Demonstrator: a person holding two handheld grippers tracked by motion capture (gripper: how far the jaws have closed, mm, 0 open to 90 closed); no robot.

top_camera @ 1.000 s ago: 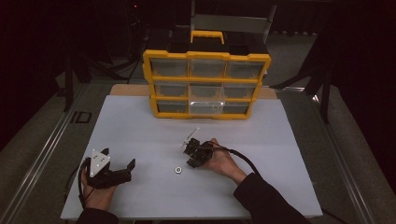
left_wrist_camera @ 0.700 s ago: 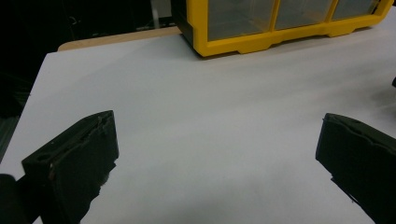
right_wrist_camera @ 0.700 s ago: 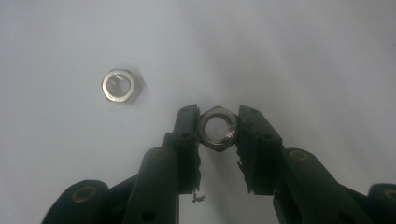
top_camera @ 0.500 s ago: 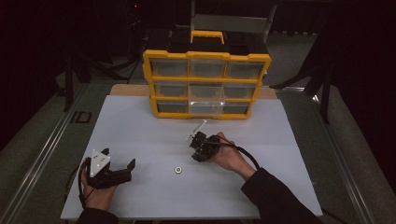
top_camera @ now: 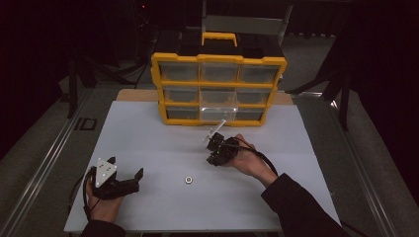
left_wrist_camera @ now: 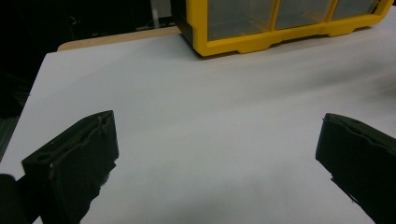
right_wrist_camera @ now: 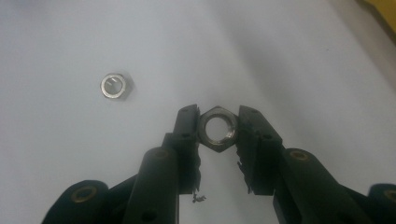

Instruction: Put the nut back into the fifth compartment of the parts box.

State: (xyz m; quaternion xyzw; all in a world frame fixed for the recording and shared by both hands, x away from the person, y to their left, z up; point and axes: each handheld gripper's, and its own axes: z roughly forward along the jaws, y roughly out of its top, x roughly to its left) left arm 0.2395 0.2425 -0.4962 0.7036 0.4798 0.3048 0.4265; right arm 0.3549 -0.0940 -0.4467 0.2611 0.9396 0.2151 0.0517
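Your right gripper [right_wrist_camera: 217, 128] clamped on hex nut [right_wrist_camera: 217, 129], flats against pads, lifted off table for carry toward yellow organizer [top_camera: 219, 89]. Second nut [top_camera: 188, 180] on white mat [top_camera: 148, 148]. Left gripper [left_wrist_camera: 217, 154] jaws wide apart, parked, empty.

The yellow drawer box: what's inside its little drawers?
The yellow drawer box has see-through drawers, but they are too dim to show anything inside. One bottom drawer sticks out; its contents cannot be made out.

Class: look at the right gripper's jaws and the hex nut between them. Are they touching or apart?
Touching. In the right gripper view the two black jaws of the right gripper press against opposite flats of the hex nut, with no gap on either side.
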